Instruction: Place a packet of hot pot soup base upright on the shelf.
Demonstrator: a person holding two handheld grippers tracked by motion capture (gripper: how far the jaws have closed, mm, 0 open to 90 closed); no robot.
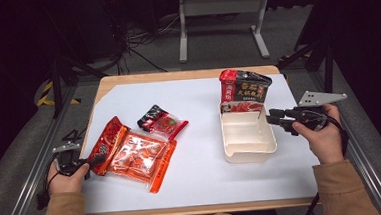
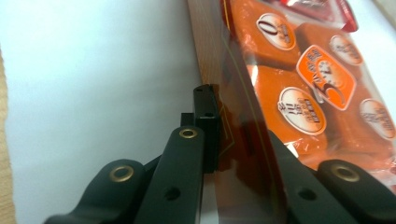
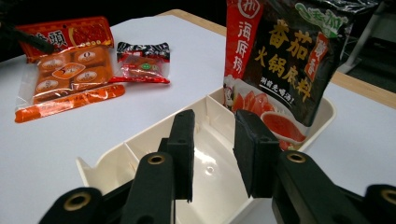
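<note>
White tabletop (image 1: 203,177) lies under us as our left gripper (image 2: 236,140) pinches its jaws tight on the edge of the flat orange plastic snack packet (image 2: 299,88), while our right gripper (image 3: 212,154), jaws partly closed, straddles the near wall of the cream divided plastic tray (image 3: 140,154), with the dark red-and-black sauce pouch (image 3: 280,60) standing beyond.

The black-and-red pouch (image 3: 280,60) reads "番茄火锅底料" with "海底捞" down its red strip.
</note>
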